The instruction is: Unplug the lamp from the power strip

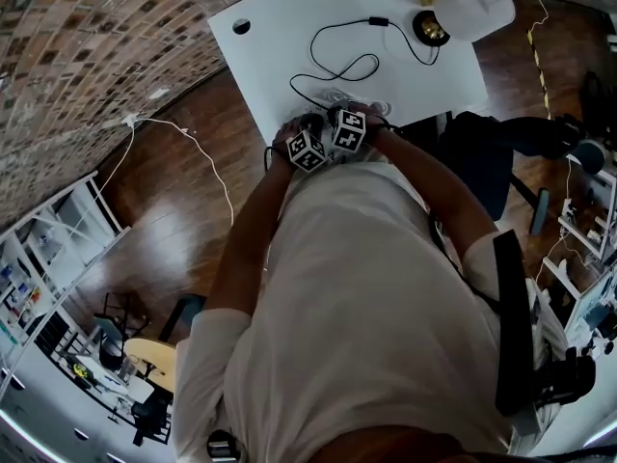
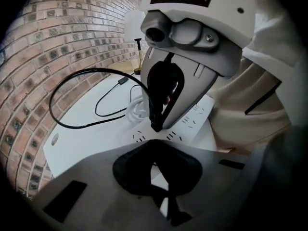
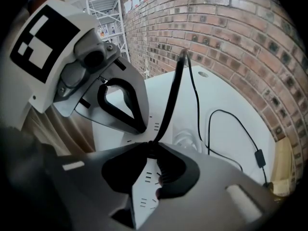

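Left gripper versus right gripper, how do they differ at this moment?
Grip: the right gripper is shut on the black cord just above the power strip; the left gripper has its jaws together on nothing.
Contact: the left gripper's tips appear to rest on the strip's top, while the cord rises out of the right gripper's.
Shared: both point steeply down at the strip, side by side.

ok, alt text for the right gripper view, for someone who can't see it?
The right gripper is closed on the black lamp plug at the white power strip, its cord rising toward the brick wall. Beside it, the left gripper, jaws together, rests its tips on the strip, which lies on a white table.
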Demonstrator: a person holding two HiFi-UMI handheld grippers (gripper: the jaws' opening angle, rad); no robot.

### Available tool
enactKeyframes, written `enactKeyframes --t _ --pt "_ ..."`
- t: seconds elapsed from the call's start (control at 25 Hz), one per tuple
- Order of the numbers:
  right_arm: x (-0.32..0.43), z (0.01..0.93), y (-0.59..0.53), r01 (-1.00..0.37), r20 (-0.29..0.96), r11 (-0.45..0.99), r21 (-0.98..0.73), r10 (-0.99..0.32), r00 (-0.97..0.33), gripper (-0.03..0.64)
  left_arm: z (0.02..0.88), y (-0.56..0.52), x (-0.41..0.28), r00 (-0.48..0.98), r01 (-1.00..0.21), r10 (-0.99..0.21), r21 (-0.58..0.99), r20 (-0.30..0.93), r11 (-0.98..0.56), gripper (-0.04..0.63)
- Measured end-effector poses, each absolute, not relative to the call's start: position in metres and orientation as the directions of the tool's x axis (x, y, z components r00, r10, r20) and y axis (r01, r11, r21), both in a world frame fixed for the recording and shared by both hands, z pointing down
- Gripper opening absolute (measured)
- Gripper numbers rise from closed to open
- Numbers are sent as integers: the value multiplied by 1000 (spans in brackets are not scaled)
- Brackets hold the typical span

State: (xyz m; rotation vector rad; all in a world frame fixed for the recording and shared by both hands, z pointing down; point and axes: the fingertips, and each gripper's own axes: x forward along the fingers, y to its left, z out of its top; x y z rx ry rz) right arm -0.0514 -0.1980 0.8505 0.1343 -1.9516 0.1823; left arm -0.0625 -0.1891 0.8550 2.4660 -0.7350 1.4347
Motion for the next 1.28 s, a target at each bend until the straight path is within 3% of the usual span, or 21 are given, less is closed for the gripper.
enactKeyframes --t 0.28,0.32,0.36,0.48,0.8,1.28 --pt "-48 848 -200 -193 910 975 -112 23 -413 71 857 -190 -59 398 -502 -319 -87 860 -861 -9" --pt "-49 848 -199 -198 906 972 -123 28 -422 85 857 -190 -59 398 -504 -318 -85 860 -860 -9" --pt "-50 847 -198 -206 903 970 -133 33 -429 140 856 -191 -58 398 -507 -318 -83 860 -858 -9" --pt "-50 846 -200 -222 907 970 -99 -3 -421 82 855 -192 -58 395 -512 -320 -83 861 -855 -9" --pt "-52 850 -201 -188 912 982 6 -82 -402 83 855 -192 -60 373 -500 -324 -106 870 -860 -9" --pt "-56 847 -202 -237 932 970 -61 -30 -361 51 859 -189 -63 366 -488 -281 -74 887 -870 -9"
